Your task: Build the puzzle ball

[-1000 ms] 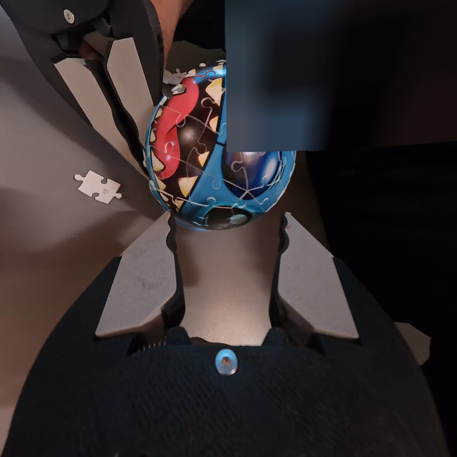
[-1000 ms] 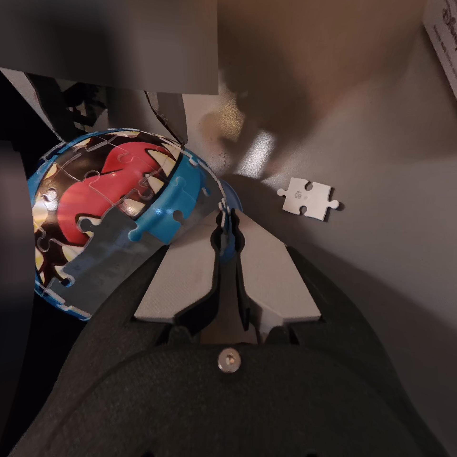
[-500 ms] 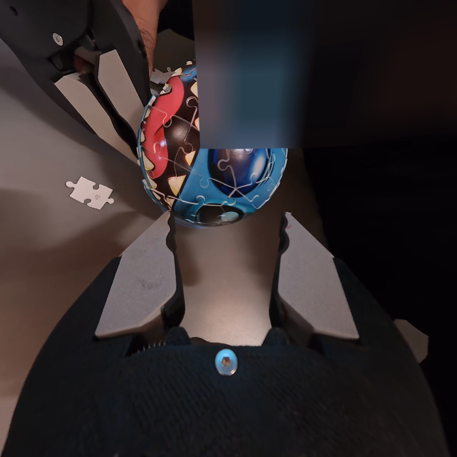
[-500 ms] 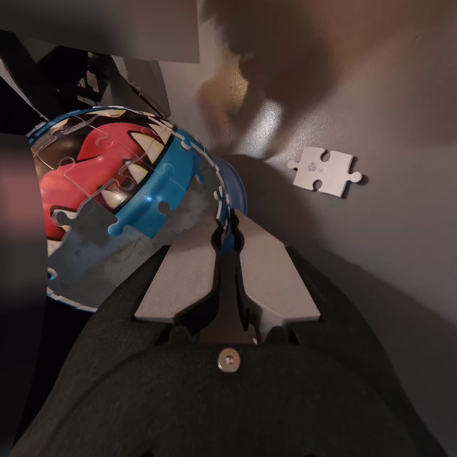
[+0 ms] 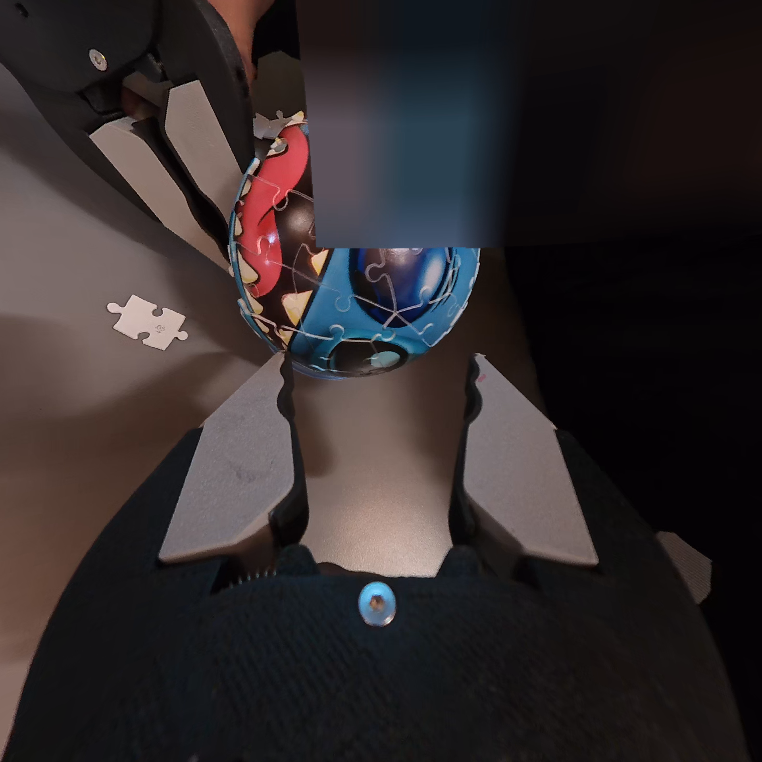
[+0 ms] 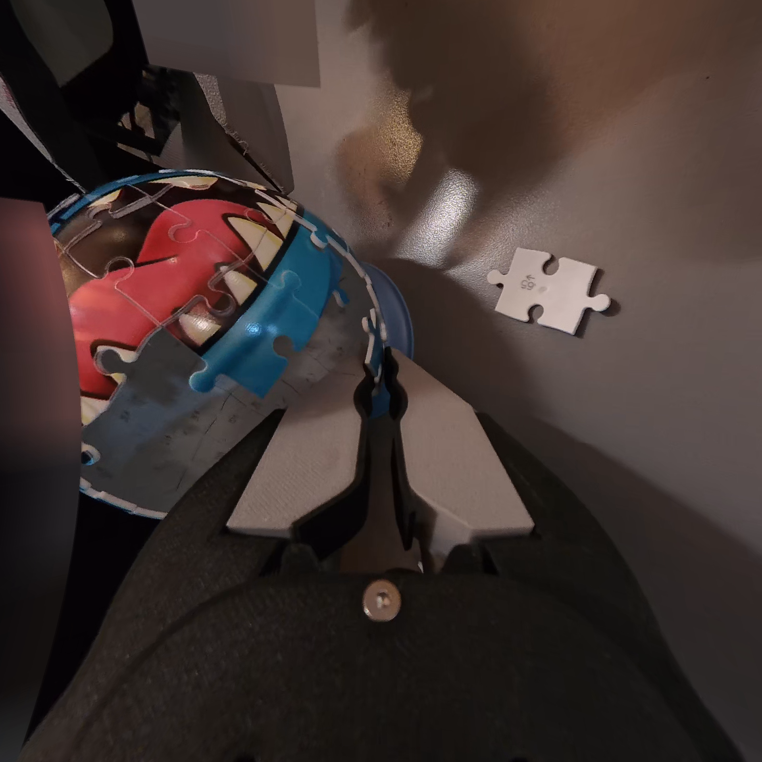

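Puzzle ball [image 6: 214, 321] edge between right gripper [image 6: 381, 371] fingers.

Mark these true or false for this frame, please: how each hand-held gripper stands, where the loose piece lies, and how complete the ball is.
1. The left hand-held gripper is open and holds nothing. True.
2. The right hand-held gripper is open and clear of the puzzle ball. False: it is shut on the ball's blue edge.
3. A loose puzzle piece lies on the table with its pale back up. True.
4. The puzzle ball is complete. False: the right wrist view shows a grey gap where pieces are missing.
5. The loose piece touches the ball. False: it lies apart from it on the table.
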### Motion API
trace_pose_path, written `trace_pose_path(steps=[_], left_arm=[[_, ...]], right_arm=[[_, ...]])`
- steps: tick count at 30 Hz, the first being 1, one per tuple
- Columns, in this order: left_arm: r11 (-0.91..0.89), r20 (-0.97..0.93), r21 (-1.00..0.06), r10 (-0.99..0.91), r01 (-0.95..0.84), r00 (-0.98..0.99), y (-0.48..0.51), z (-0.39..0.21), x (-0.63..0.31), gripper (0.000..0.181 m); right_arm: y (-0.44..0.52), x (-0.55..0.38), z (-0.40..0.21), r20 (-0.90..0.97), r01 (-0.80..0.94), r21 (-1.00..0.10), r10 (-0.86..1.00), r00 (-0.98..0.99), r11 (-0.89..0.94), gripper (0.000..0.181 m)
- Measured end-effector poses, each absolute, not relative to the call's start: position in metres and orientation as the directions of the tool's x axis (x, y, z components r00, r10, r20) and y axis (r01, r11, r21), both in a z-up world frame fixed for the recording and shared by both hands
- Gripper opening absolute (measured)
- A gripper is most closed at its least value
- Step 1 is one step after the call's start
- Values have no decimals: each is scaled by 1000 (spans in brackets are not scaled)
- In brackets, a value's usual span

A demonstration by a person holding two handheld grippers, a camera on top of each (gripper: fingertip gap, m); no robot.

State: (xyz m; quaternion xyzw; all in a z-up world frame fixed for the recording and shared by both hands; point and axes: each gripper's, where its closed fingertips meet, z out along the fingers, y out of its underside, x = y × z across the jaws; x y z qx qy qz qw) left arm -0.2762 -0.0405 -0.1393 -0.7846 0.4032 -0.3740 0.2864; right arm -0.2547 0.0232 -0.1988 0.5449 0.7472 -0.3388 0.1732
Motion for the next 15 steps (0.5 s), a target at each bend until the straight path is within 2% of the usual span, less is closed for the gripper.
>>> trace_pose_path(steps=[15], left_arm=[[-516,364,-747,-845,-419,392,-41,-142,-277,81]], right_arm=[[21,-258,-198,-662,938,-319,676,-324,137,1]])
